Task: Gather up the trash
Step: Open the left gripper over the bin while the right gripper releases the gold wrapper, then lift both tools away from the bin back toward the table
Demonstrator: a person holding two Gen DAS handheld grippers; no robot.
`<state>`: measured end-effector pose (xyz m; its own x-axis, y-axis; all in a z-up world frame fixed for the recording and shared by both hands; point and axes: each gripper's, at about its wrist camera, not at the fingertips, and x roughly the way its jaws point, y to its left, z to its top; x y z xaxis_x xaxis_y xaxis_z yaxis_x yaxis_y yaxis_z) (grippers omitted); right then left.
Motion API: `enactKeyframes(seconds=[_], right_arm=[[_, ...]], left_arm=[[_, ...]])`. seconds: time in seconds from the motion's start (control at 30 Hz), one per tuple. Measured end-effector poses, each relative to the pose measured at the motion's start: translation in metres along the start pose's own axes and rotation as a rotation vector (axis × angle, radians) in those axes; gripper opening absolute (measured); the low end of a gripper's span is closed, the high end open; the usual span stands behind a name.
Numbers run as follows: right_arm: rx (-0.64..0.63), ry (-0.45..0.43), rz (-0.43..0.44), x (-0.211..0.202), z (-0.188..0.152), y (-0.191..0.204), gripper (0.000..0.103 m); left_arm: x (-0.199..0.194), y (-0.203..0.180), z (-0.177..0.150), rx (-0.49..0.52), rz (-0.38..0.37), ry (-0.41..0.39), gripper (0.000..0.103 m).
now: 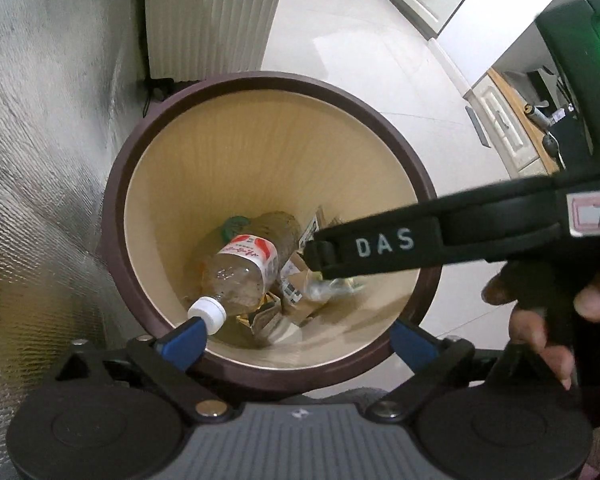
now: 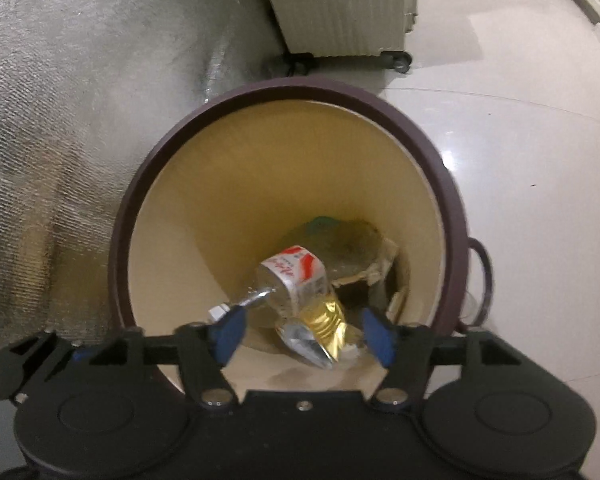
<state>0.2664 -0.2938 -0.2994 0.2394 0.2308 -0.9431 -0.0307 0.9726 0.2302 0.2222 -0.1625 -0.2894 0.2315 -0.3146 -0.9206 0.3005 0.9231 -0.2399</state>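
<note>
trash in the bin, both tools above it

plastic bottle (image 1: 242,270) lies inside the round bin (image 1: 268,80) on cardboard scraps (image 1: 296,292), white cap toward the near rim. a gold foil wrapper (image 2: 324,320) sits beside it. left tool (image 1: 296,336) stands wide apart, gripping nothing; right tool (image 2: 304,334) is apart too, nothing clamped.
</note>
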Motion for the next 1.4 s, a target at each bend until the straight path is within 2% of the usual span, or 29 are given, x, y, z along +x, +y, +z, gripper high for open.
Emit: enactKeyframes(seconds=[0.27,0.57,1.0,1.4], right_arm=[[-0.004,-0.010,0.032,-0.018,-0.013,0.001,0.068],[0.000,-0.089,0.043,-0.056,-0.029,-0.002,0.069],[0.011,-0.234,0.042,-0.112,-0.056,-0.011,0.080],[0.025,-0.304,-0.011,-0.142,-0.084,-0.023,0.096]], left_arm=[[-0.004,0.003,-0.006,-0.008,0.014,0.016,0.103],[-0.023,0.001,-0.010,-0.015,0.031,-0.012,0.103],[-0.061,-0.002,-0.014,-0.030,0.095,-0.092,0.103],[-0.092,-0.005,-0.027,-0.040,0.130,-0.132,0.103]])
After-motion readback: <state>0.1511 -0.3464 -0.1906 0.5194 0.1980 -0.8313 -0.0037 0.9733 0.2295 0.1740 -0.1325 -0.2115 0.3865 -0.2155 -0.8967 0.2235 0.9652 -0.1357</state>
